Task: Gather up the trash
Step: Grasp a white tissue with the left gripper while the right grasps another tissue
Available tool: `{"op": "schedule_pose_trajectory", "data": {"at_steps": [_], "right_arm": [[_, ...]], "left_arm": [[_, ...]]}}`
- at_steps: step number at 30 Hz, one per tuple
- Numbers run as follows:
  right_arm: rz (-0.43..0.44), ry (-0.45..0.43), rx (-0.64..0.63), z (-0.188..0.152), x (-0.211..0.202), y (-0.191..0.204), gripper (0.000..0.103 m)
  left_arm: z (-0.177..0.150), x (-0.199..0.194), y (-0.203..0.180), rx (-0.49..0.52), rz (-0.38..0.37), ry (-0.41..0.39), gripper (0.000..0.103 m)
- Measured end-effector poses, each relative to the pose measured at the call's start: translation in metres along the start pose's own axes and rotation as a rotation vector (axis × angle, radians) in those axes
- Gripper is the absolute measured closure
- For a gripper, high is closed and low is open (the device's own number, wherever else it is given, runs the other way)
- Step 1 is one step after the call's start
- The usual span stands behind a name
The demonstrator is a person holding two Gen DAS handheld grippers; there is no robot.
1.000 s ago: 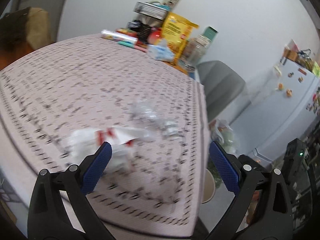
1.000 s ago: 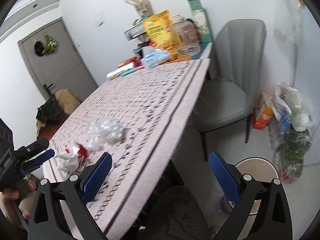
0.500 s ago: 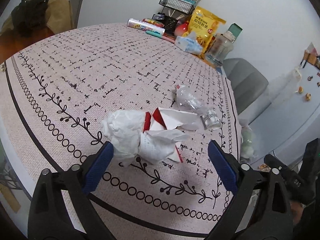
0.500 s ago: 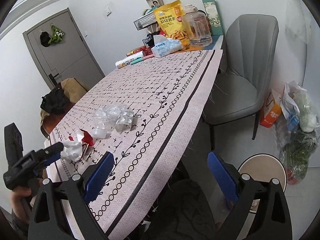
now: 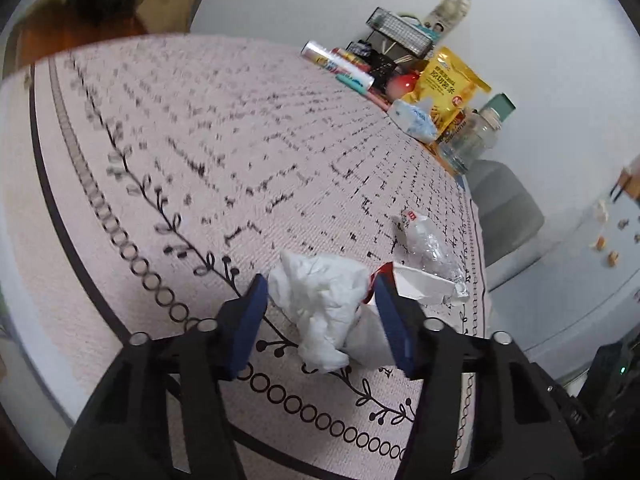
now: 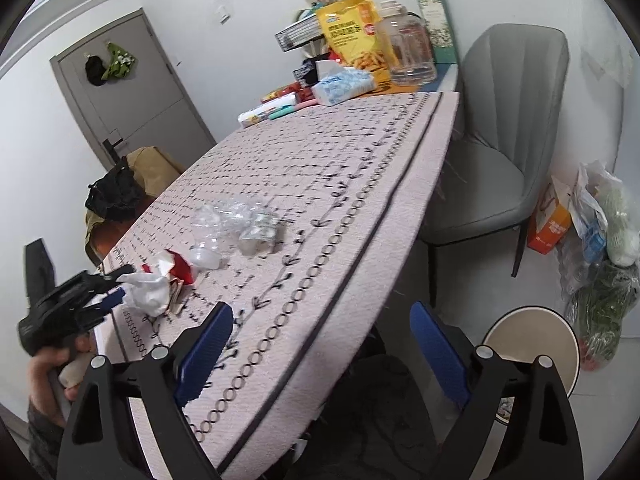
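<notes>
A crumpled white paper wad lies near the tablecloth's front edge, against a torn red-and-white carton. My left gripper straddles the wad with its jaws closing. The blue pads stand at the wad's sides, and a sliver of gap shows on the left. Crushed clear plastic lies just beyond. The right wrist view shows the same wad, carton, plastic and the hand-held left gripper. My right gripper hangs over the table's near edge, jaws wide and closing slightly, nothing between them.
A round bin stands on the floor at the right, below bags of greens. A grey chair sits at the table's right side. Snack bag, tissue pack and jar crowd the far end.
The left gripper has dropped forward onto the paper wad and its jaws have narrowed from wide open to the wad's sides. The right gripper has barely moved.
</notes>
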State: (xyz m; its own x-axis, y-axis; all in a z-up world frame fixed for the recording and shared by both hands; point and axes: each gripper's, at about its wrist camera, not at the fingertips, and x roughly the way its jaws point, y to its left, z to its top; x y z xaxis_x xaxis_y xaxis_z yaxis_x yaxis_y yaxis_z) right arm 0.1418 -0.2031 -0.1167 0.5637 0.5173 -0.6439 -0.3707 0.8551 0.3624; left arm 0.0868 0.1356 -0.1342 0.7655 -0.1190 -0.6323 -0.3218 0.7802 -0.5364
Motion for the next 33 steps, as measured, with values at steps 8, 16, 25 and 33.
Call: {"op": "schedule_pose_trajectory", "data": {"at_steps": [8, 16, 25, 33], "right_arm": [[0.109, 0.057, -0.110, 0.007, 0.014, 0.056, 0.029], [0.216, 0.103, -0.226, 0.009, 0.038, 0.131, 0.038], [0.227, 0.163, -0.296, 0.003, 0.070, 0.177, 0.038], [0.190, 0.198, -0.317, 0.000, 0.094, 0.192, 0.086]], "left_arm": [[-0.003, -0.018, 0.001, 0.005, -0.058, -0.054, 0.086], [0.003, -0.038, 0.017, -0.003, -0.026, -0.100, 0.086], [0.004, -0.048, 0.037, -0.029, -0.024, -0.107, 0.086], [0.004, -0.055, 0.039, -0.030, -0.029, -0.113, 0.086]]}}
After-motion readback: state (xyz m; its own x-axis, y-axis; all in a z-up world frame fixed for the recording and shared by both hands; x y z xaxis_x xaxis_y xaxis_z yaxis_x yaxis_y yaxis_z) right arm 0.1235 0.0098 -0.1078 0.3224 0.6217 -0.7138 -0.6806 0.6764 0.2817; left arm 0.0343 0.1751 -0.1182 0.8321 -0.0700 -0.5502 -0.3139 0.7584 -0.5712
